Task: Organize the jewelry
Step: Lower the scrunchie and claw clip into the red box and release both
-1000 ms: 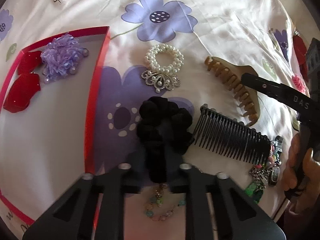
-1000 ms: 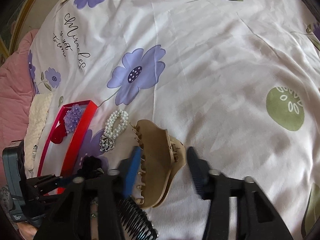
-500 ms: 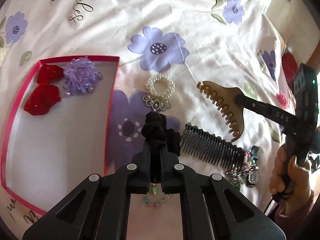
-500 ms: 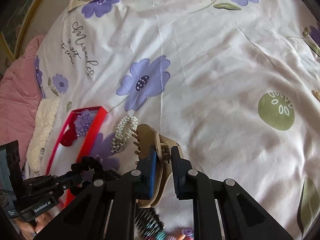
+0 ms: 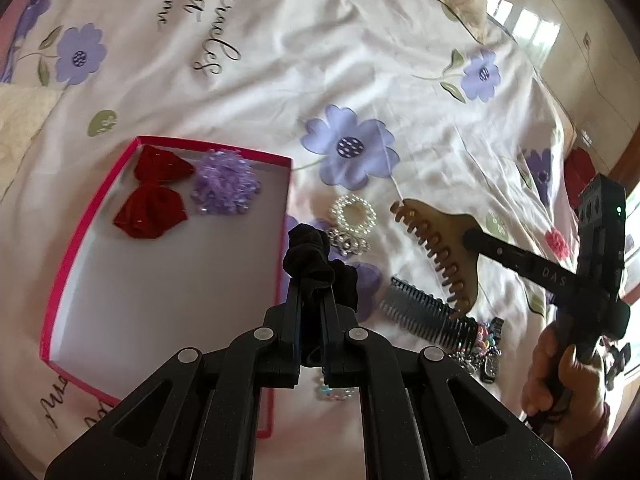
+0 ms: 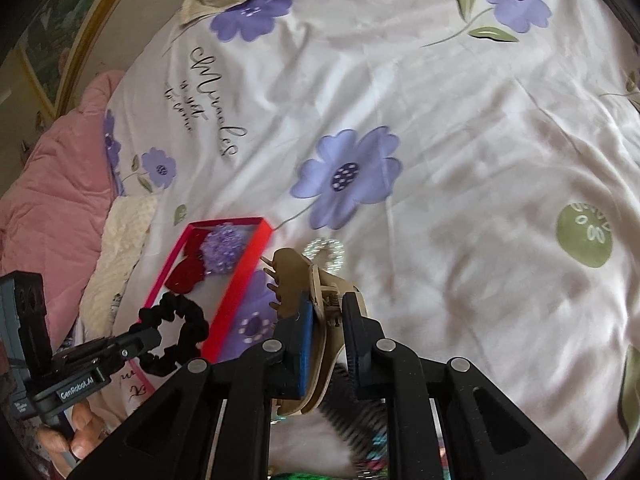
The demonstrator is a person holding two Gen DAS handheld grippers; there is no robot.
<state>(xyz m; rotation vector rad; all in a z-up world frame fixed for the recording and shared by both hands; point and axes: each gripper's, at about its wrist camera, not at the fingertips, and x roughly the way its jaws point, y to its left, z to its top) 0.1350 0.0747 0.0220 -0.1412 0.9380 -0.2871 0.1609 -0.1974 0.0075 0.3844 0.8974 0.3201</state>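
We look down on a white satin bedspread (image 6: 460, 128) printed with lilac flowers and black script that seems to read "Miracles", though the creases blur the smaller lines beneath it. On it lies a shallow box (image 5: 80, 264) with a pink-red rim and a smooth pale floor; inside sit a red velvet bow (image 5: 154, 196) and a frilly lilac scrunchie (image 5: 224, 186), just beside each other. The right gripper (image 6: 326, 322), its arm lettered "DAS" in the left wrist view, has its fingers pressed onto a tan plastic claw clip (image 6: 308, 292), its toothed edge raised near the box. The left gripper (image 5: 311, 300), labelled "GenRobot.AI", has its fingers closed on a black fabric scrunchie (image 5: 310, 254), held above the box's right rim. A black ribbed comb (image 5: 428, 316) rests on the spread beside a heap of coloured bead bracelets (image 5: 486, 340). A pearl-bead bracelet (image 5: 354, 214) with a silver filigree charm lies between box and clip.
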